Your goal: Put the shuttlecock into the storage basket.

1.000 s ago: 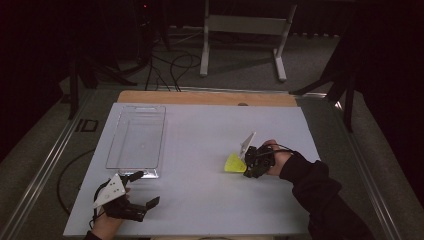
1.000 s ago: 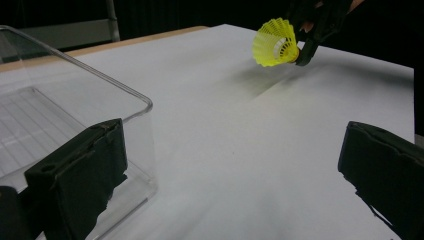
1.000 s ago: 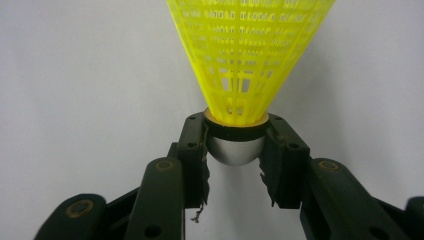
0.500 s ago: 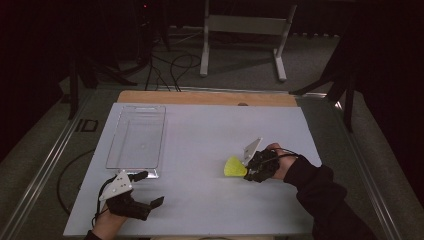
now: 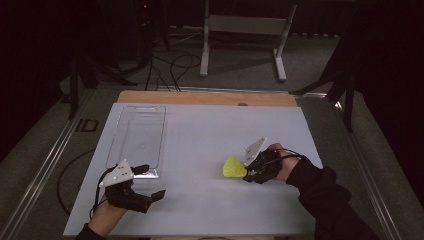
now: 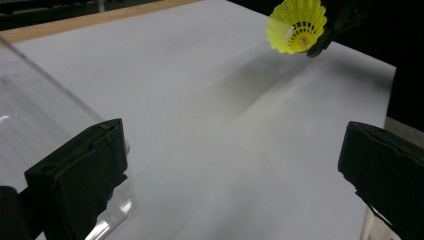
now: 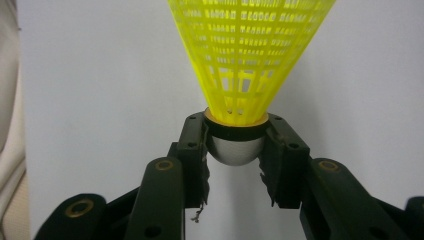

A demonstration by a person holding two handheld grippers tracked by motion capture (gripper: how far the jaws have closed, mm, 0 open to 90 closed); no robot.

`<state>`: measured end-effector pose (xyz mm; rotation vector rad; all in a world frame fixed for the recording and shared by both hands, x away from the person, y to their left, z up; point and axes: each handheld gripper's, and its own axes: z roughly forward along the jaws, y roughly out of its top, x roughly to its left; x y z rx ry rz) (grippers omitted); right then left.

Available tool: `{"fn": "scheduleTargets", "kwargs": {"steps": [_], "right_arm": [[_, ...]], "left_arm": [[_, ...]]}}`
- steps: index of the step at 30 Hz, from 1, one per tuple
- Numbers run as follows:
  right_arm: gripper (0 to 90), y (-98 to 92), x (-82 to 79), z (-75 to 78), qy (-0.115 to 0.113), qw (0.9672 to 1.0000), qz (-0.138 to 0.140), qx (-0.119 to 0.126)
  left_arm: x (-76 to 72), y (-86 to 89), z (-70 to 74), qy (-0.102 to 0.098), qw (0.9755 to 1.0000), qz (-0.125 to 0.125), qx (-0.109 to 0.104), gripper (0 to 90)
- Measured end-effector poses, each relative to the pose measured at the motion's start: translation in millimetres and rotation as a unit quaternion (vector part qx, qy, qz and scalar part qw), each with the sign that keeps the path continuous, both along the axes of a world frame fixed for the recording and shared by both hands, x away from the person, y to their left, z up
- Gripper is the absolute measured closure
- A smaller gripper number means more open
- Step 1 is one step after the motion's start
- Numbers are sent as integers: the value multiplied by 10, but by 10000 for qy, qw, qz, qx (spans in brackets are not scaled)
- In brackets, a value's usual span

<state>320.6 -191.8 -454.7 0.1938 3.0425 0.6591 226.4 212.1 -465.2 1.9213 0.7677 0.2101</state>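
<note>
The right gripper was clamped on the rounded cork base of a yellow plastic shuttlecock, jaws pinched in on either side of the pale cap just under the black band, mesh skirt flaring away from the hand toward the middle of the table. Compared with a second ago the right hand had slid nearer the person and a bit right, and the shuttlecock had come along with it, looking lifted off the white table top rather than lying flat; so the pick looked done and the carry under way, likely toward the clear plastic tray at the left, though that was a guess. The left gripper had also come up and forward from the near left edge, and it sat just past the tray's near corner, jaws spread wide with nothing between them, in a ready pose, maybe to steady the tray. In the left gripper view the shuttlecock hung well apart at top right, and the tray wall was close by one jaw. Hard to tell: whether the skirt rim touched the table, as the high view was small and dim; whether the tray held anything; contact between left jaw and tray was unclear. The right forearm was cut off at the frame bottom, and the room beyond was dark.
</note>
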Motion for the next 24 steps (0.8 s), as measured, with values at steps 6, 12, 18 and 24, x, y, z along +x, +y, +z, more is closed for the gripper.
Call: {"fn": "scheduleTargets", "kwargs": {"steps": [6, 12, 18, 24], "right_arm": [[656, 25, -54, 35, -50, 10000, 79, 4], [656, 37, -66, 62, -28, 10000, 60, 24], [656, 60, -80, 91, 5, 9999, 126, 48], [655, 74, -77, 104, 17, 9999, 141, 72]], "left_arm": [[50, -45, 135, -53, 9999, -120, 58, 2], [152, -113, 285, 45, 9997, -216, 142, 2], [261, -178, 377, 166, 9992, -327, 171, 2], [387, -246, 452, 241, 9988, -359, 226, 2]]}}
